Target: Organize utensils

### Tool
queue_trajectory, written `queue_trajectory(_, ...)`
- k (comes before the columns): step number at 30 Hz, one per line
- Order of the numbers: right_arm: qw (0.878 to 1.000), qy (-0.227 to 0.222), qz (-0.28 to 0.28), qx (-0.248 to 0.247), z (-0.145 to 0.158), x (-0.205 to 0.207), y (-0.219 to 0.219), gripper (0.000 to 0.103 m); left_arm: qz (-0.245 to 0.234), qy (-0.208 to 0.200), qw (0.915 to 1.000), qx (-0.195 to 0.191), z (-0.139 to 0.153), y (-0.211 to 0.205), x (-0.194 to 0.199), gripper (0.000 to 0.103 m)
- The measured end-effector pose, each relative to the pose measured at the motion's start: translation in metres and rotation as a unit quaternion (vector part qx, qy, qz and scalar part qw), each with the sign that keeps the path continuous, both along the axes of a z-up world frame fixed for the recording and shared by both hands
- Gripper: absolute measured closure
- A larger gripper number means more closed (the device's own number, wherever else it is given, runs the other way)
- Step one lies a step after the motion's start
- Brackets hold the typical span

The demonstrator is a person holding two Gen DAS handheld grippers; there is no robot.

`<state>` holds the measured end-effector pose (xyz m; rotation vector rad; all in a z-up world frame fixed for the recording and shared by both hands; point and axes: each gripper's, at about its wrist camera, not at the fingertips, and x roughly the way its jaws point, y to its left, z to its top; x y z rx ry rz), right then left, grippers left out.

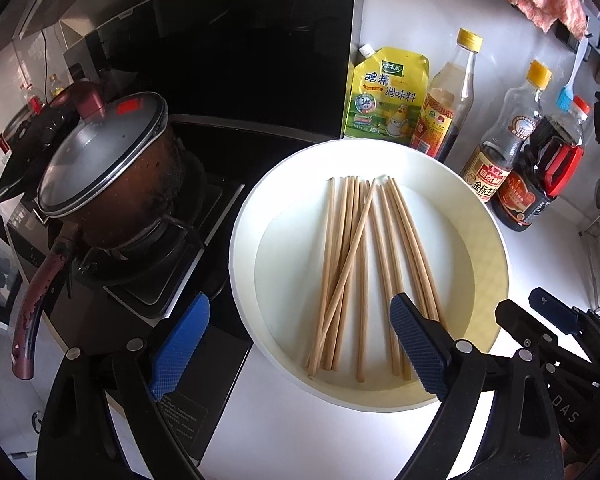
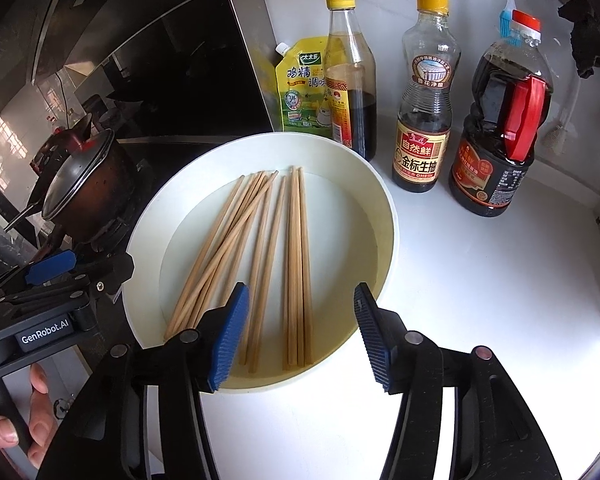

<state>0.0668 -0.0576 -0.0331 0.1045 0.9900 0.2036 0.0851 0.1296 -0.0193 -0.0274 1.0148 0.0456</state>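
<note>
Nearest the cameras, the left tool hangs with its blue pads spread wide and nothing between them, one pad over the near rim of the white basin and the other out over the dark stove edge; that wide stance reads as a hand that has nothing to carry and is clear of the sticks. The right tool is likewise apart and empty, though less wide, poised above the near ends of the chopsticks, so neither is gripping anything. The chopsticks all lie loose on the basin floor, running near to far: a tidy parallel group on the right, and a fanned, crossing group on the left with one stick slanting over the others. Judging by that, the right group is sorted and the left still needs squaring up. The basin sits on the white worktop, probably to keep the sticks from rolling off. To its left a lidded pot stands on the stove, well clear. Farthest off, a yellow seasoning pouch and sauce bottles line the wall, out of the working space.
</note>
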Motion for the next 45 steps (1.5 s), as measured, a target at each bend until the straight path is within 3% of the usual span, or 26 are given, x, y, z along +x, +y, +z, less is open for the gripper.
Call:
queue_trajectory(6, 1.000, -0.004, -0.002, 0.000, 0.005, -0.007, -0.004, 0.040, 0.001, -0.004, 1.0000, 0.004, 0.006, -0.006, -0.008, 0.010)
queue_trajectory(19, 1.000, -0.002, -0.010, -0.005, 0.013, -0.013, -0.008, 0.036, 0.013, -0.004, 0.9999, -0.001, 0.014, -0.002, -0.017, 0.007)
queue_trajectory(37, 1.000, -0.002, -0.007, -0.008, 0.016, -0.014, -0.007, 0.035, 0.033, -0.002, 0.9995, 0.000, 0.018, 0.003, -0.020, 0.007)
queue_trajectory(45, 1.000, 0.001, -0.001, -0.007, 0.015, -0.013, -0.005, 0.035, 0.031, -0.001, 0.9993, 0.020, 0.018, -0.001, -0.021, 0.007)
